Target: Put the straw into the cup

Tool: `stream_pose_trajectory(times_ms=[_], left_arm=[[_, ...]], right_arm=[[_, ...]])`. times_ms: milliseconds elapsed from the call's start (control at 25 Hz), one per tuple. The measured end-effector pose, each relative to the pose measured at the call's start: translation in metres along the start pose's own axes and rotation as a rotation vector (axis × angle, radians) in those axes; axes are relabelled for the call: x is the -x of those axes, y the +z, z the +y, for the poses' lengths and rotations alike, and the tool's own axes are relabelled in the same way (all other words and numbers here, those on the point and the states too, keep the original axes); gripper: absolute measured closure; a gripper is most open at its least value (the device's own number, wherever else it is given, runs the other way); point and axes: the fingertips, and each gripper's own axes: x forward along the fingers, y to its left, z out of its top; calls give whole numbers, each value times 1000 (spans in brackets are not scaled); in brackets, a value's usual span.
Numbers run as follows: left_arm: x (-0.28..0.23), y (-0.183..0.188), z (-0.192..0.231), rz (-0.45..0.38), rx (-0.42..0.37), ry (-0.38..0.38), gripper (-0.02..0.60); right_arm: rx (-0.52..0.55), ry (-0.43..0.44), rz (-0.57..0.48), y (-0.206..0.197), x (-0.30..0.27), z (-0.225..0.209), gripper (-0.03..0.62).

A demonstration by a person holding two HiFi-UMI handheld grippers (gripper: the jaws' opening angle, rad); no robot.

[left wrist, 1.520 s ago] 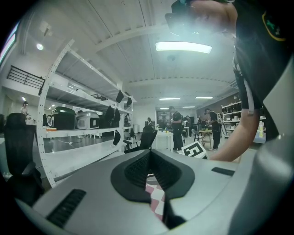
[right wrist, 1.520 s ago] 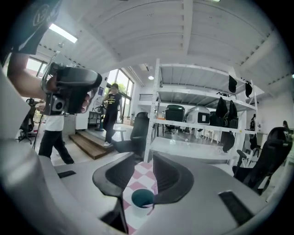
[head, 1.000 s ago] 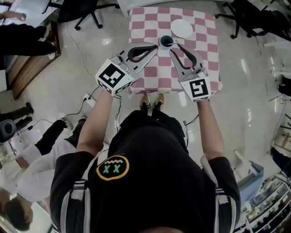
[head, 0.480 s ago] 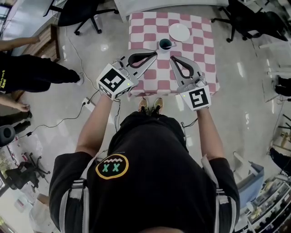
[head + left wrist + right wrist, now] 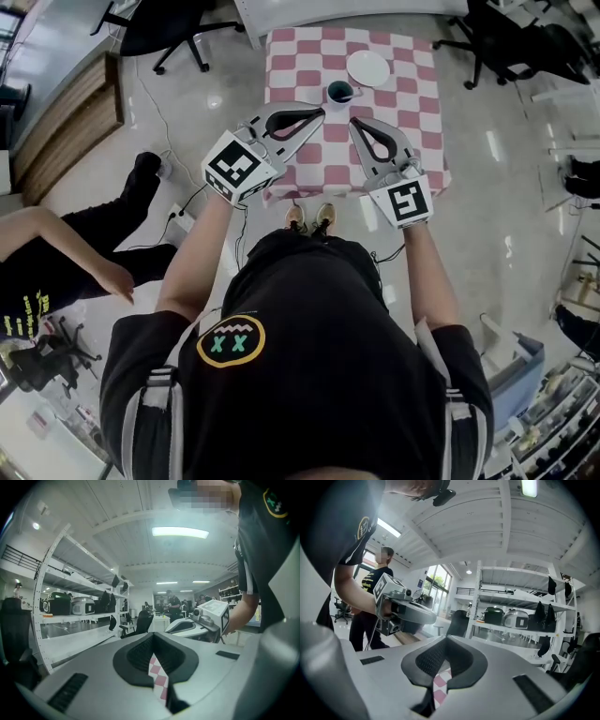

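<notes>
Left tool (image 5: 322, 112) and right tool (image 5: 354, 123) both closed, empty (tips near cup (image 5: 339, 92)), apparently hovering above desk (image 5: 305, 58).

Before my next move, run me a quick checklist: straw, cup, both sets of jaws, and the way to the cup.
1. Straw located: not ok. No straw shows in any view.
2. Cup ready: ok. The cup stands upright with its mouth open on the checked table, beside a white plate.
3. Left gripper: not ok for a pickup. Its jaws are together with nothing between them.
4. Right gripper: not ok for a pickup. Its jaws are together and it holds nothing.
5. Way to the cup: ok. Both grippers are held short of the cup, with nothing in between.
</notes>
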Motion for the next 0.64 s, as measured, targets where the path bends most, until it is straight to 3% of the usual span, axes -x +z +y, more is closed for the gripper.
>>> stream_pose_trajectory(times_ms=[640], left_arm=[[-5, 5, -1, -10, -6, -1, 566]], right_arm=[[7, -10, 0, 2, 1, -3, 574]])
